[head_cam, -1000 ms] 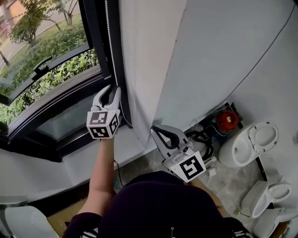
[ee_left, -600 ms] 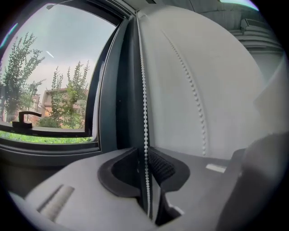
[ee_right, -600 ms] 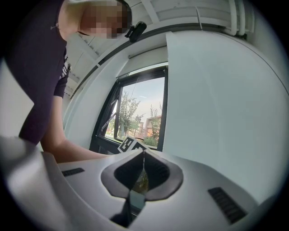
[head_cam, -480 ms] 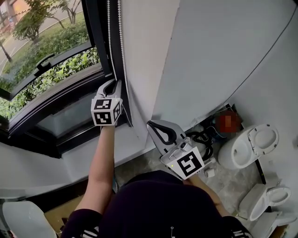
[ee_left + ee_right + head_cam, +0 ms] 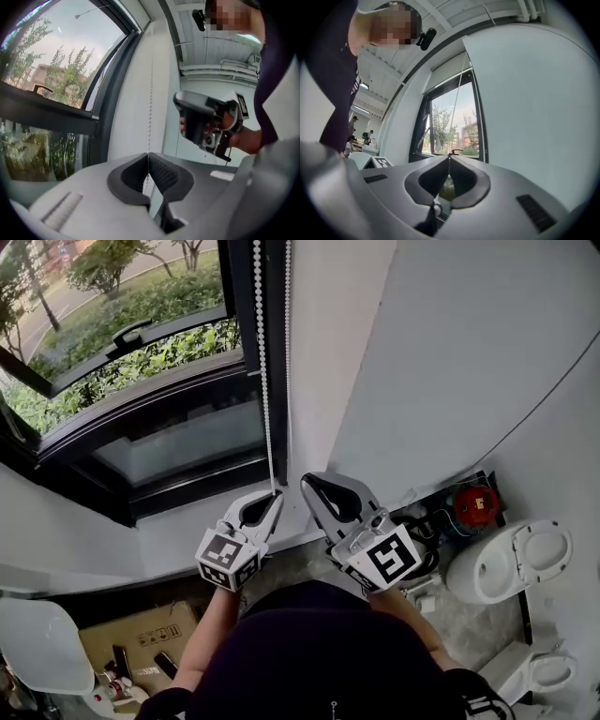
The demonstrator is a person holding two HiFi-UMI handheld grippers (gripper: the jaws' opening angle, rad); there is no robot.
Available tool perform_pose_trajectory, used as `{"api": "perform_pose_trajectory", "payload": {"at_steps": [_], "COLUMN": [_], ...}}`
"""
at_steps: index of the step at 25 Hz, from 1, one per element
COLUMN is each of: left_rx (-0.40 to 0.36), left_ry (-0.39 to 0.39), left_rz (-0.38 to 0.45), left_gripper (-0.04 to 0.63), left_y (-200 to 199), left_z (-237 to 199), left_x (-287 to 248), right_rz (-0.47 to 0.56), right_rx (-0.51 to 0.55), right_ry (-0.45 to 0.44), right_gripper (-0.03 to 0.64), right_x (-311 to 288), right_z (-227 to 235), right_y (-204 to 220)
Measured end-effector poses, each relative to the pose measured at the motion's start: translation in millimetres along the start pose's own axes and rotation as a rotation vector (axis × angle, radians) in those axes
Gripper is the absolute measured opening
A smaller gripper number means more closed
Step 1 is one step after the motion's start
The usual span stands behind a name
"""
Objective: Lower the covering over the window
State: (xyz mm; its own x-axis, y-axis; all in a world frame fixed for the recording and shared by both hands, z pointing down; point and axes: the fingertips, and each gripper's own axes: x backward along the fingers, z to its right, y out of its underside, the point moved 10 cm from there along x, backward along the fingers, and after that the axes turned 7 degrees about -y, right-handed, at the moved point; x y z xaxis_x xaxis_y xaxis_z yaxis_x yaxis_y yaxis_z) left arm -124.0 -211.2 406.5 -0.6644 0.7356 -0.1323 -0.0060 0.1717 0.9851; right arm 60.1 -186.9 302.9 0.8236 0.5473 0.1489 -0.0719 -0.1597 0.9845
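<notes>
Window [image 5: 178, 442], left gripper [image 5: 277, 491] closed on bead chain [image 5: 262, 381] (right gripper [image 5: 306, 480] closed)

The floor [image 5: 466, 622] bears a white toilet [image 5: 506, 563], red device [image 5: 475, 505] and cardboard box [image 5: 141, 634].

Bead chain [image 5: 262, 362] hangs at twelve o'clock, hard against the dark window frame [image 5: 234, 287], with barely a gap behind it. Left gripper [image 5: 277, 494], clamped on that chain, and right gripper [image 5: 306, 481], jaws together, nearly touch at centre; tight there. Open air from one to three before the bare wall [image 5: 450, 362]. Toilet [image 5: 497, 563] and black cables [image 5: 417, 521] crowd four o'clock, cardboard box [image 5: 141, 634] fills eight.
</notes>
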Motion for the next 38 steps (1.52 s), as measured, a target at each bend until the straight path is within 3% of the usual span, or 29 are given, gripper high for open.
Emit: {"api": "perform_pose_trajectory", "payload": {"at_steps": [4,8,18,26,31,38], "left_rx": [0.062,0.086,0.125,0.168,0.146,0.162], "left_ry": [0.036,0.061,0.069,0.078,0.095,0.12], "left_rz": [-0.076,-0.099,-0.087,-0.169,-0.104,-0.02], "left_gripper": [0.017,0.017,0.017,0.017,0.018,0.02], "left_y": [39.3,53.5,51.3,68.4,75.3,66.0], "left_z": [26.9,40.1,59.2,61.2,62.8,66.5], "left_x": [20.3,29.4,36.8,31.1,35.6,42.9], "right_rz": [-0.024,-0.019,-0.012,-0.069,-0.106,-0.095], "right_rx": [-0.036,-0.076,-0.058,-0.107,-0.073,-0.197], "right_ry": [-0.127,-0.187,-0.17,-0.149,-0.132,-0.182], "right_gripper": [0.014,0.015,0.014,0.014,0.014,0.014], "right_x": [-11.4,-13.9,-10.5,-4.0,-5.1,-5.4], "right_z": [-13.2,-26.6,-33.5,-35.0,-34.6,-25.5], "right_y": [2.1,4.4,-2.9,9.5,9.2,12.3]}}
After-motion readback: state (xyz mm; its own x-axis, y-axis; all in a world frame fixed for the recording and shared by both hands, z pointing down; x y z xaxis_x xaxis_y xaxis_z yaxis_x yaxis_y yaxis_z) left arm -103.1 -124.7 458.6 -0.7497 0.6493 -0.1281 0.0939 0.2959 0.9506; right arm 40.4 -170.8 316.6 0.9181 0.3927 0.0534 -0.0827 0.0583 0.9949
